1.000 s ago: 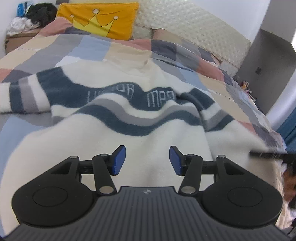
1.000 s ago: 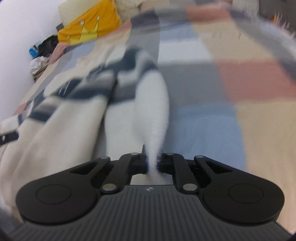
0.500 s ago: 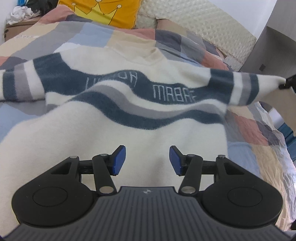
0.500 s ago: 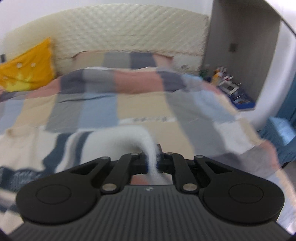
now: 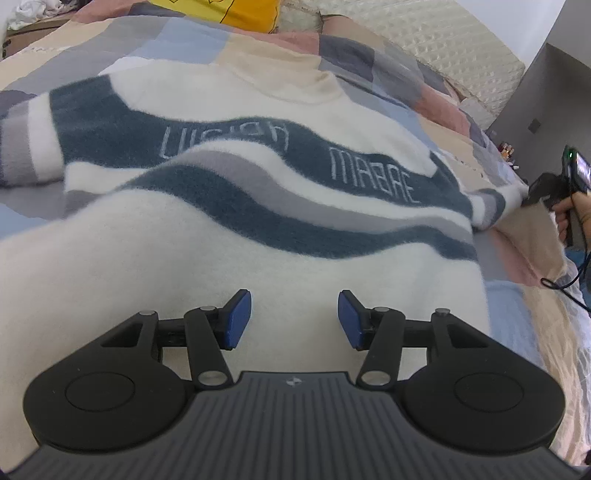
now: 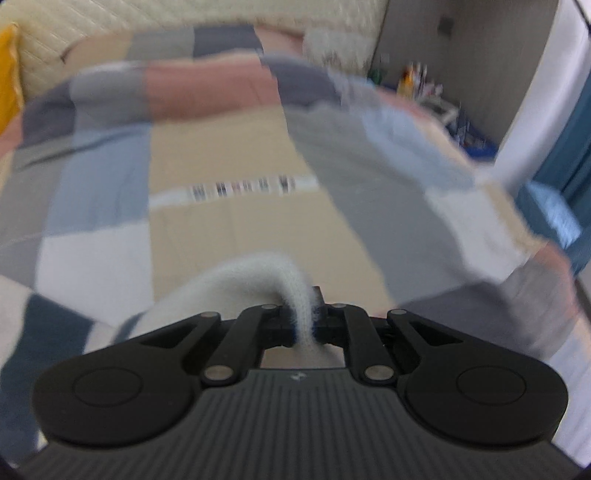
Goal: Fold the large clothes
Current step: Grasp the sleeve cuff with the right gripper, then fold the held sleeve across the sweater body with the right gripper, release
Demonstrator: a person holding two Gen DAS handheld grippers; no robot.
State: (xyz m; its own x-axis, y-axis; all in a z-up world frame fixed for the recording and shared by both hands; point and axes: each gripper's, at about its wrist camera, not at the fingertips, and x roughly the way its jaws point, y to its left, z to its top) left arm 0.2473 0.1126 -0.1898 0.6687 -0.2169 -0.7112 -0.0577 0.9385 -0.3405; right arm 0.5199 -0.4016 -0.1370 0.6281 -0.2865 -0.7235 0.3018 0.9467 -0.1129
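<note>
A bed is filling both views, and it is wearing a patchwork quilt [image 5: 192, 44] of blue, grey, pink and beige squares. A quilted cream headboard [image 5: 436, 44] is standing behind it, and a yellow pillow [image 5: 236, 13] is leaning at the far end. A grey wall [image 5: 546, 88] is rising at the right side of the room.

The sweater [image 5: 229, 229] is lying spread on the quilt with its front up. It is white and fluffy, with wavy dark blue and grey bands across the chest and pale letters in the upper band. Its collar is pointing toward the headboard. One sleeve is stretching out to the left edge of the left wrist view.

The left gripper [image 5: 294, 319] is hovering just above the lower white part of the sweater. Its jaws are standing wide apart, and the blue pads [image 5: 236, 317] are holding nothing.

The right gripper [image 6: 306, 325] is pinching the white cuff of the other sleeve [image 6: 258, 280]; the jaws are pressing closed on the cloth, which is passing between them. In the left wrist view this gripper [image 5: 532, 195] is showing at the far right, in the person's right hand [image 5: 580, 210], and it is holding the sleeve end out over the right side of the bed. The right wrist view is blurred.
</note>
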